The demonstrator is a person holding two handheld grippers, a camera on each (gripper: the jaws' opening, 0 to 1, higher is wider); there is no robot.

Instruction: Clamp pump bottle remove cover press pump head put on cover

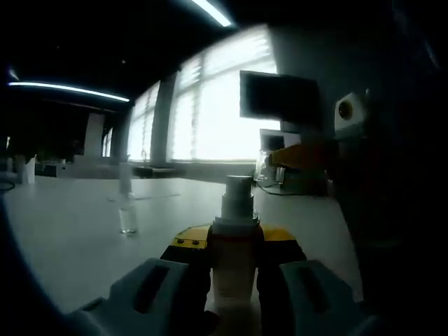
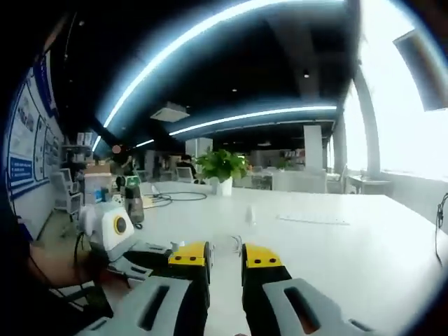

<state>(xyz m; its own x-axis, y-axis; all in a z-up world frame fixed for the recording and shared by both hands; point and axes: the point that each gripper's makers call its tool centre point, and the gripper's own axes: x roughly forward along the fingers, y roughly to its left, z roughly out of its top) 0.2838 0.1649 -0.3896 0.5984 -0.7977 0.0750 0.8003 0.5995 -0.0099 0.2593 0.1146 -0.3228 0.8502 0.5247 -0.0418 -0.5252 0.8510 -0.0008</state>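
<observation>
- Left gripper [image 1: 234, 269]: jaws clamped on the pump bottle [image 1: 233, 259], one on each side of its body, yellow-tipped ends touching its shoulders.
- Pump bottle stands upright between the jaws. Pale body, white collar, bare pump head [image 1: 237, 192] on top with nothing over it.
- Clear cover [image 1: 127, 210] stands on the white table [image 1: 63, 231], left of the bottle in the left gripper view and well apart from it. Looks upright; it is backlit, so detail is poor.
- Right side of the left gripper view: the other gripper's body comes in, dark and silhouetted, with a hand and sleeve behind it. Can't make out its jaws from here.
- Right gripper [image 2: 225, 260]: jaws slightly parted with a narrow gap between the yellow tips, nothing between them. Empty, held above the table.
- In the right gripper view, the left gripper [image 2: 150, 252] shows at lower left, just beside the right one's jaws, with a hand [image 2: 59, 266] around it.
- Farther out on the table in that view: a small clear object [image 2: 249, 215], likely the same cover, too small to confirm.
- Background: potted plant [image 2: 221, 168] at the table's far end, bright windows [image 1: 224, 105], a dark monitor [image 1: 280, 94], ceiling light strips [image 2: 252, 115].
</observation>
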